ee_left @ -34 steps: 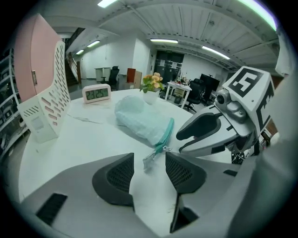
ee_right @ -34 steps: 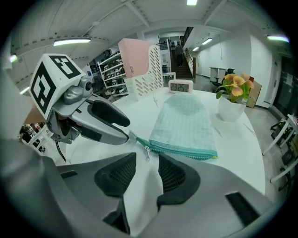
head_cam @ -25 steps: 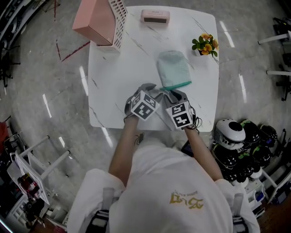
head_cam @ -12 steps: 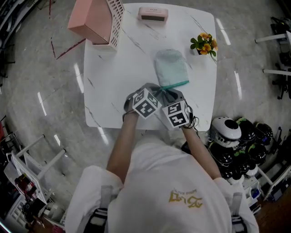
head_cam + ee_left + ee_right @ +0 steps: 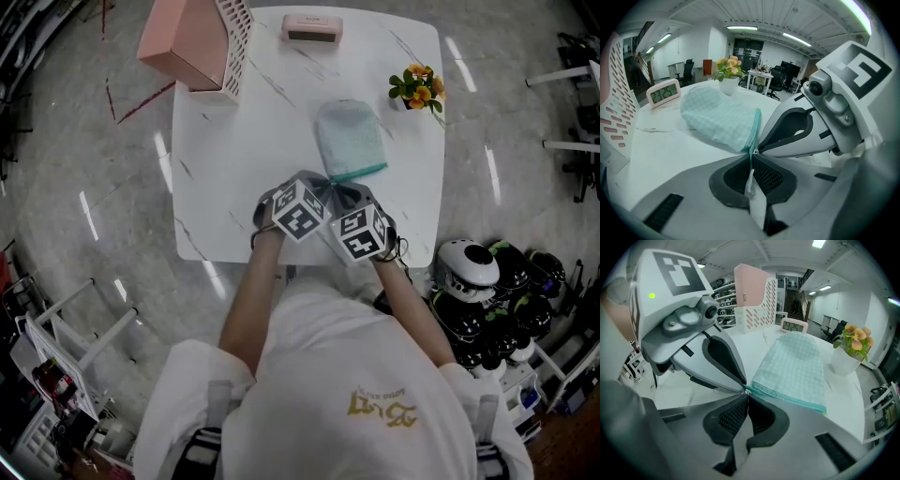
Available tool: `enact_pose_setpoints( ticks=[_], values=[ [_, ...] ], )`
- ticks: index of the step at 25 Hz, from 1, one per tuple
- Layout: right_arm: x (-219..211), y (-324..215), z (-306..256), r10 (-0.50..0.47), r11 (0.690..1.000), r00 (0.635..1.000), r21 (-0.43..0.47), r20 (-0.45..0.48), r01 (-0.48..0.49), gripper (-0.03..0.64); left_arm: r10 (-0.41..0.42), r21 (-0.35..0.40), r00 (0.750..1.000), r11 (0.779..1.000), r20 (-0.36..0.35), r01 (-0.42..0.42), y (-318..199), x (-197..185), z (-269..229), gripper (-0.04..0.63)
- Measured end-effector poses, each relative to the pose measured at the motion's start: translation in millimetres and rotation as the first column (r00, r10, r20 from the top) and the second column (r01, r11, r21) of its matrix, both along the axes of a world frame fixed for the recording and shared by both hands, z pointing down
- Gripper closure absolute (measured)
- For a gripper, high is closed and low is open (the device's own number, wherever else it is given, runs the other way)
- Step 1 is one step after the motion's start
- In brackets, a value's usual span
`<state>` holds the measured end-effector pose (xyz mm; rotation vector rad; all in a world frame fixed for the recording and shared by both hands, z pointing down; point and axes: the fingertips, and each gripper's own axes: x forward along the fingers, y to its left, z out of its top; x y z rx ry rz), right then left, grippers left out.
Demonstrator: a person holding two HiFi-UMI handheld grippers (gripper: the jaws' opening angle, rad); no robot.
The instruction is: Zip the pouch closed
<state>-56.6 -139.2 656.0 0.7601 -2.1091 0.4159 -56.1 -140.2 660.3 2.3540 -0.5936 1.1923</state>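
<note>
One pale-green checked fabric pouch (image 5: 349,141) lies on white marble tabletop (image 5: 234,141), just ahead of left claw (image 5: 751,161), which is closing on its teal zipper end (image 5: 755,129). Beside it, right claw (image 5: 746,397) clenched on same corner.

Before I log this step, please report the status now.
Left claw closing on pouch corner. Right claw shut on zipper pull. Pouch flat on table. Nothing in the way.

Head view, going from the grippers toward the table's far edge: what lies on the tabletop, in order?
mint checked pouch → potted yellow flowers → pink digital clock
</note>
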Motion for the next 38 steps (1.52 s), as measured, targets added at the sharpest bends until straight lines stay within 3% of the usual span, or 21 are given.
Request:
enact_pose_setpoints(
  ticks=[38],
  values=[
    [13.7,2.2,-5.8,0.024,1.000,1.000,0.000,-0.005,-0.024,0.600,-0.076,-0.033,0.997,0.997,-0.014,0.075,8.1,-9.8,-9.8,0.560]
  ],
)
